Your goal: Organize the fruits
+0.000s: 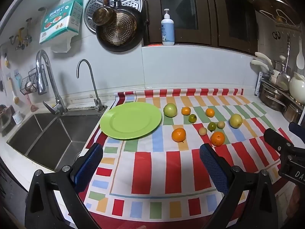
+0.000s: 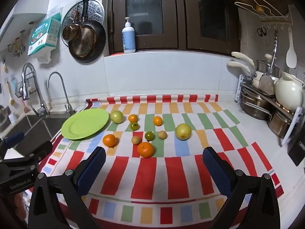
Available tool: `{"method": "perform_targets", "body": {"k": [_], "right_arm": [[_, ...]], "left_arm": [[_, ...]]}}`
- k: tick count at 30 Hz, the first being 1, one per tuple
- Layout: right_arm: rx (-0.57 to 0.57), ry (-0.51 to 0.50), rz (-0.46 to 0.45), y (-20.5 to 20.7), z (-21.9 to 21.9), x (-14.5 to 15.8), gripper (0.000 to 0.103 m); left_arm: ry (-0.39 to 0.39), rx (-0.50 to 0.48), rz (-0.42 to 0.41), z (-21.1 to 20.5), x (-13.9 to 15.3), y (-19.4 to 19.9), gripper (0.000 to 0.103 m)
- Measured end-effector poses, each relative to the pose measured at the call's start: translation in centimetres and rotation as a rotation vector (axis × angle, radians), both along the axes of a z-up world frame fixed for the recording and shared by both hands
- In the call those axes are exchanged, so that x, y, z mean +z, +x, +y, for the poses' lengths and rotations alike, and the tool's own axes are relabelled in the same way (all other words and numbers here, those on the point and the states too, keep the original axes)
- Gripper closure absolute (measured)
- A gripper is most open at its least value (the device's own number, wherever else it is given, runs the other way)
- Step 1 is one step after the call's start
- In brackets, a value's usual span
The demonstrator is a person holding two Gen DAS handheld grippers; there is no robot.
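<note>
A green plate (image 2: pixel 84 125) sits bare at centre left on the striped desk (image 2: pixel 152 173). To its right, 10 loose fruits lie scattered, among them 2 large oranges (image 2: pixel 145 149), firm, round and prone to roll; grip each across its widest middle. Left tongs (image 1: pixel 151 154) and right tongs (image 2: pixel 154 157) both hang spread wide, holding nothing.

Sink (image 1: pixel 47 133), soap bottle (image 1: pixel 167 29), hanging pans (image 1: pixel 118 28) behind

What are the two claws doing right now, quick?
Left claw: open, holding nothing, above the striped cloth.
Right claw: open, holding nothing, the fruits untouched ahead of it.
</note>
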State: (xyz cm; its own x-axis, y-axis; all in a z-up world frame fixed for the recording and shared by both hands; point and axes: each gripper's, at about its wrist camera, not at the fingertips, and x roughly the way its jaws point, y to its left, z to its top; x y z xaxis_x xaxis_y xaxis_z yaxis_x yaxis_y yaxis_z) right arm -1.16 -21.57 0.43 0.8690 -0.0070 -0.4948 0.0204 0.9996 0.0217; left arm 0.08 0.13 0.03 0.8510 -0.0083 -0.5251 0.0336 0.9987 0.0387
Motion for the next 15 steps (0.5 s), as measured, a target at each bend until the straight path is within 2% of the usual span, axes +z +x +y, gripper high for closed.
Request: {"method": "perform_targets", "body": {"k": [5, 7, 15], "right_arm": [[0.007, -0.005, 0.006, 0.2, 0.3, -0.2, 0.001], [0.009, -0.004, 0.003, -0.2, -0.2, 0.3, 0.001], [0.016, -0.011, -0.016, -0.5, -0.3, 0.6, 0.001]], "left_arm": [[-0.01, 0.012, -0.003, 0.8, 0.2, 0.4, 0.0], [0.043, 0.014, -0.031, -0.5, 0.0, -1.0, 0.0], [0.028, 0.016, -0.042, -0.2, 0.8, -1.2, 0.0]]}}
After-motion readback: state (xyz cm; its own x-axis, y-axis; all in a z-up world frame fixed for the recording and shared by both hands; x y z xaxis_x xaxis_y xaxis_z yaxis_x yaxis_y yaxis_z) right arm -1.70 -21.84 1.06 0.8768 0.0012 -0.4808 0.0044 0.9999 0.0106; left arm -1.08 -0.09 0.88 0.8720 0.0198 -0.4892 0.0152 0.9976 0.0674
